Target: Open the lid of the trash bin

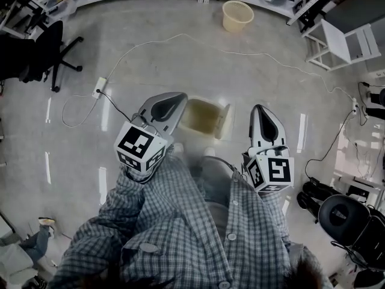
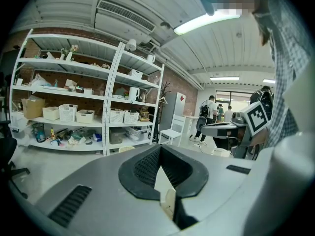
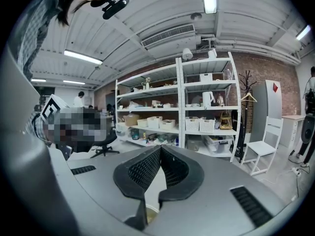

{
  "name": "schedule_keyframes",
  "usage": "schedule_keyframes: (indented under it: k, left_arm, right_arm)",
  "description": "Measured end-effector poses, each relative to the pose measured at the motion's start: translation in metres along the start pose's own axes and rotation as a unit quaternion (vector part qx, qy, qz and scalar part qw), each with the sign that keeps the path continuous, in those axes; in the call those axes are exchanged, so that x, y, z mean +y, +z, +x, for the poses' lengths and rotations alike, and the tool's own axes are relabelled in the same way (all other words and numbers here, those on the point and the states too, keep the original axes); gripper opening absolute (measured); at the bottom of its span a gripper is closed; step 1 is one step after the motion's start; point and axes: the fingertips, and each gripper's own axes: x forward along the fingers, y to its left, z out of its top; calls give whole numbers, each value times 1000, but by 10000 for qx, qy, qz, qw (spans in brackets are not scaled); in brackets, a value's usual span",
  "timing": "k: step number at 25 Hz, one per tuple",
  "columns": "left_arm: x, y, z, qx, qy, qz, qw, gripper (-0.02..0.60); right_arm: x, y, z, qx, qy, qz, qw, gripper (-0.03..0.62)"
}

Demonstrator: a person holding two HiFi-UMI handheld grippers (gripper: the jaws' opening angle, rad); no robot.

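- Currently, at the far left of the head view, a black office chair (image 1: 45, 50) stands well apart from the work area. A white power strip (image 1: 99, 87) with its cable lies on the glossy floor (image 1: 78, 155) nearer the person.
- Left gripper (image 1: 178, 99): held above the floor, just left of the trash bin. In the left gripper view its pads meet at the tips (image 2: 160, 149) and there is nothing between them.
- Trash bin (image 1: 201, 116): a small, pale rectangular bin on the floor, between the two grippers and just ahead of the person. It is blurred. A lighter panel along its right side may be the lid, but whether the lid is raised cannot be told.
- Handling, as a judgement:
  - The bin looks like thin plastic, so it is probably light, with a light hinged lid that flexes a little.
  - On this smooth floor the body is likely to slide or tip if the lid is pulled sideways.
  - Take the lid by its free edge, opposite the hinge, and lift it along the hinge arc.
  - Steady the rim with the other gripper.
- Right gripper (image 1: 261, 109): just right of the bin. Its jaws are pressed together and hold nothing.
- A white folding chair (image 1: 346, 41) stands at the far right.
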Motion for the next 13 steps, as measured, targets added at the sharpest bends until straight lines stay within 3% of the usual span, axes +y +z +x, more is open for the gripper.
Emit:
schedule_keyframes:
  k: [13]
  left_arm:
    - [2,-2,-5,-10,45,-52,10000,5]
  right_arm:
    - [5,-3,0,82,33,13,10000,18]
